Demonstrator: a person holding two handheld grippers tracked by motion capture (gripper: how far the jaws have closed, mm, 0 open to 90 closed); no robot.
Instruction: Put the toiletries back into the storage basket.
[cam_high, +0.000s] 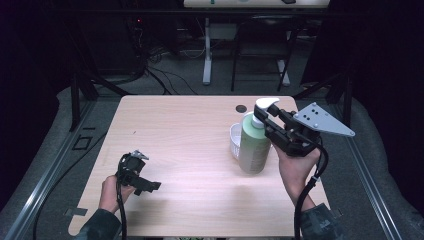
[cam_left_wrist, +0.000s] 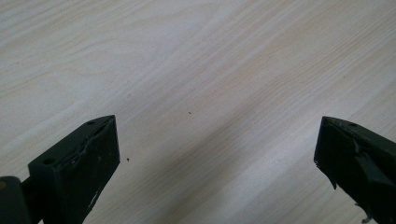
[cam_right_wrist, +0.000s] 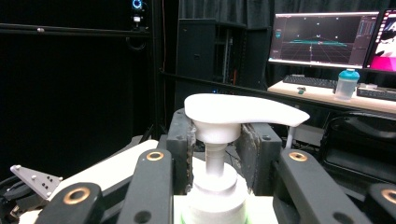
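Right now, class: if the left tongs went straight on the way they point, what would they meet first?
Probably the bare wooden table: the open left tongs face its surface with nothing between, though depth is unclear.

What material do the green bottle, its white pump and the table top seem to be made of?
Green bottle: probably plastic, pale green, opaque, with a soft satin sheen along its side.
White pump: likely moulded plastic, smooth and matte, with rounded edges; the right tongs are closed around its neck.
Table top: light wood grain, matte; whether it is real wood or a printed laminate cannot be told.
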